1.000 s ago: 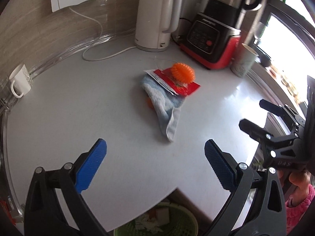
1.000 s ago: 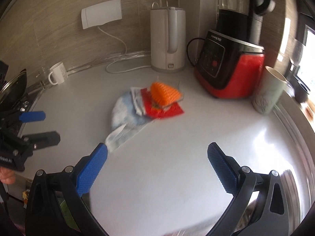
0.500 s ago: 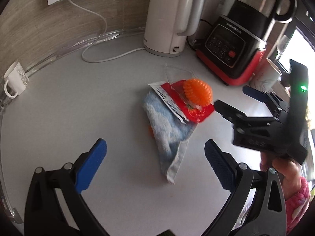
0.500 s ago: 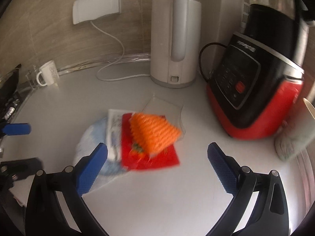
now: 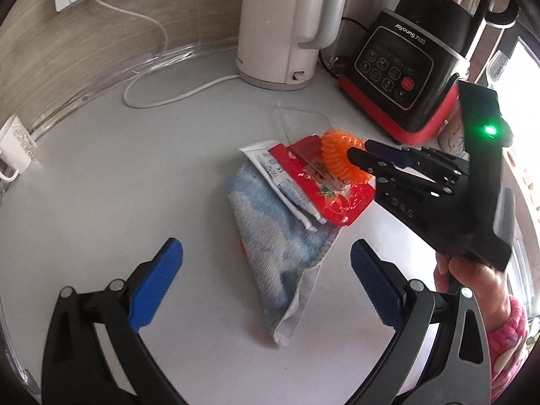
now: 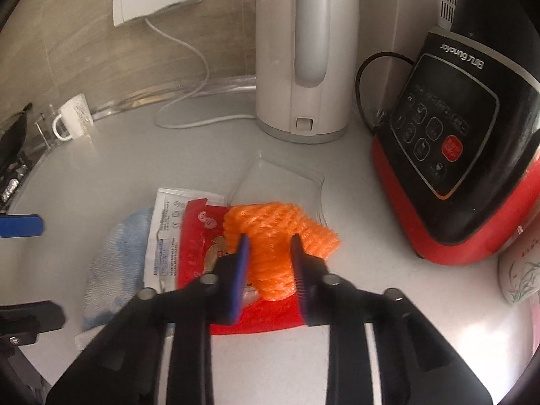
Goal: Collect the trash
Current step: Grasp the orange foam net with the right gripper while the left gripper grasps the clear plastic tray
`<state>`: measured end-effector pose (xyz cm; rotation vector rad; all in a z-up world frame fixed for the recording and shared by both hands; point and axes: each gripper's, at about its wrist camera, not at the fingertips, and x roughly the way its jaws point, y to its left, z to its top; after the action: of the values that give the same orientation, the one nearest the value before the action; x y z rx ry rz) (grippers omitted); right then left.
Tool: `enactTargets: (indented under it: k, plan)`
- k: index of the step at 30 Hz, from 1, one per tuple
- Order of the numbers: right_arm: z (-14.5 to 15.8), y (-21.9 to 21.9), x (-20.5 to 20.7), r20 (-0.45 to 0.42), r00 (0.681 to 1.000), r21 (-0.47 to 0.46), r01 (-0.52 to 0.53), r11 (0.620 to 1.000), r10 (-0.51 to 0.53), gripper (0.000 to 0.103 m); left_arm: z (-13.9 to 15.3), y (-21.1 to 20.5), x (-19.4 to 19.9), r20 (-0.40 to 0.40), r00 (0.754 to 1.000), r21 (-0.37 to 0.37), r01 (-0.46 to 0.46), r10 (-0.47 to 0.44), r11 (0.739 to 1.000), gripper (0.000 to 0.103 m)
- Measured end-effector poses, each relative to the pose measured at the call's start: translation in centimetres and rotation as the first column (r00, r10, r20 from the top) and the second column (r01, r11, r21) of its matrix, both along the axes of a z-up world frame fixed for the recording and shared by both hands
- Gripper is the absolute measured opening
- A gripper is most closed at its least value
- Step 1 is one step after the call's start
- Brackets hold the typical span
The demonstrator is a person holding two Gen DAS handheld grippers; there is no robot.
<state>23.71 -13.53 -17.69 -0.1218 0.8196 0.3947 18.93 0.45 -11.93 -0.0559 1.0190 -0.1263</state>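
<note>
**Right gripper closes on orange foam net atop the trash pile**

The right gripper [image 6: 269, 256] has its blue pads drawn in narrowly against both sides of an orange foam net [image 6: 276, 236], which fills the gap between them. From the left wrist view the same gripper [image 5: 366, 155] reaches in from the right, its tips at the net [image 5: 339, 158], held by a hand [image 5: 472, 280] in a pink sleeve.

The net sits on a red wrapper [image 6: 202, 236], which lies over a white printed packet [image 6: 165, 229]; both rest partly on a folded blue towel [image 5: 280, 246]. A clear plastic tray [image 6: 283, 185] lies just behind the net. This pile is near the middle of the white countertop [image 5: 118, 175].

The left gripper [image 5: 266, 276] hangs above the near end of the towel with its jaws spread wide and nothing between them.

Along the back edge of the countertop stand a white kettle [image 6: 303, 50] and a red-and-black blender base [image 6: 465, 152]. A white mug [image 6: 74, 118] sits toward the back left corner, and a patterned cup [image 6: 519, 270] stands at the right edge.
</note>
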Motion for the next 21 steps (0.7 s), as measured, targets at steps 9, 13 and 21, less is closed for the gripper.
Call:
enactTargets:
  k: [9, 13, 21]
  plan:
    - [3.4, -4.9, -3.2, 0.031, 0.997, 0.115, 0.065, 0.991, -0.069, 0.02, 0.2, -1.7, 4.4, -0.003, 1.0, -0.022, -0.026, 0.026, 0.999, 0.095]
    - [3.7, -7.1, -4.7, 0.035, 0.994, 0.128, 0.103, 0.986, -0.108, 0.02, -0.4, -2.7, 8.2, -0.011, 0.998, -0.011, -0.061, 0.061, 0.998, 0.095]
    - [2.6, -10.0, -6.5, 0.019, 0.99, 0.159, 0.135, 0.978, -0.14, 0.02, -3.0, -3.5, 16.1, -0.084, 0.991, 0.012, -0.105, 0.105, 0.994, 0.084]
